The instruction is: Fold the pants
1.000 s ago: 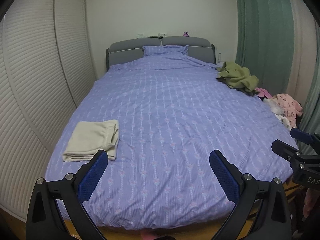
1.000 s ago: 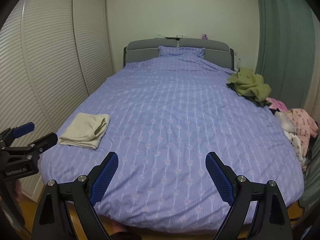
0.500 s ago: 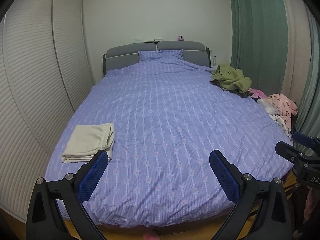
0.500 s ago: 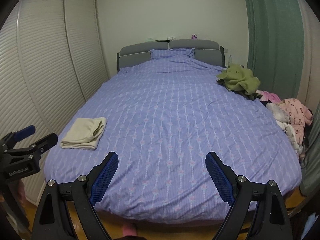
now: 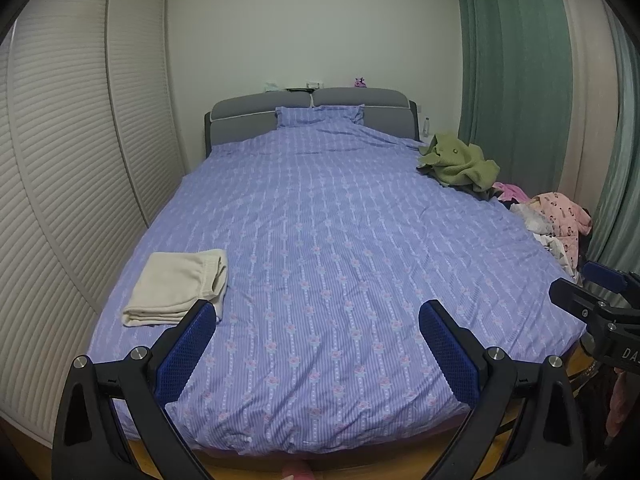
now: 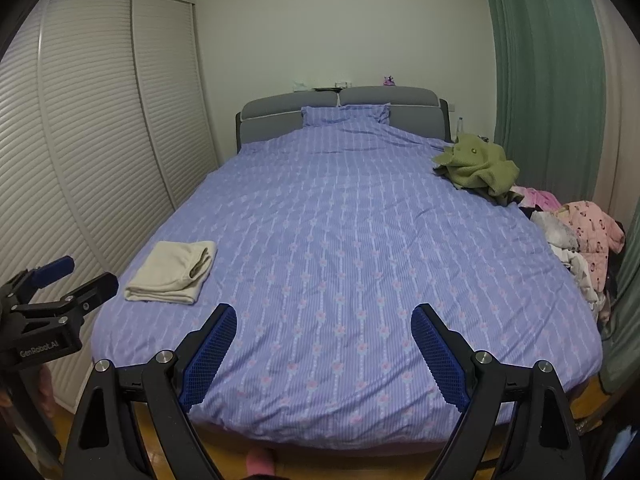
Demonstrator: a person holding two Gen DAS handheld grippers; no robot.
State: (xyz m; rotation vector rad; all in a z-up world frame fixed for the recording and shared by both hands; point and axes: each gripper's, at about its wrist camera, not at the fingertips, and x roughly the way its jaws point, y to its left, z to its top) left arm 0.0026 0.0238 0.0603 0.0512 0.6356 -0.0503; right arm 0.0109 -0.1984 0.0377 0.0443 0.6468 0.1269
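Note:
A folded cream pair of pants [image 5: 178,288] [image 6: 172,266] lies near the front left corner of the bed [image 5: 340,240] [image 6: 360,240]. My left gripper [image 5: 318,312] hangs open beyond the foot of the bed, nothing between its blue pads. My right gripper [image 6: 324,316] is open too and holds nothing. Each gripper shows at the edge of the other's view: the right one [image 5: 600,300] and the left one [image 6: 60,288]. A heap of unfolded clothes [image 5: 556,220] [image 6: 580,236] lies at the bed's right edge.
A crumpled green garment [image 5: 460,160] [image 6: 480,168] sits at the far right of the bed. Slatted wardrobe doors [image 5: 60,160] line the left wall, green curtains [image 5: 512,72] the right. A grey headboard [image 5: 308,112] closes the far end. Wooden floor [image 6: 360,464] shows below.
Both grippers have drawn back from the bed and risen a little, so the bed looks smaller and more floor shows. Their jaws have stayed open. The folded pants have not moved.

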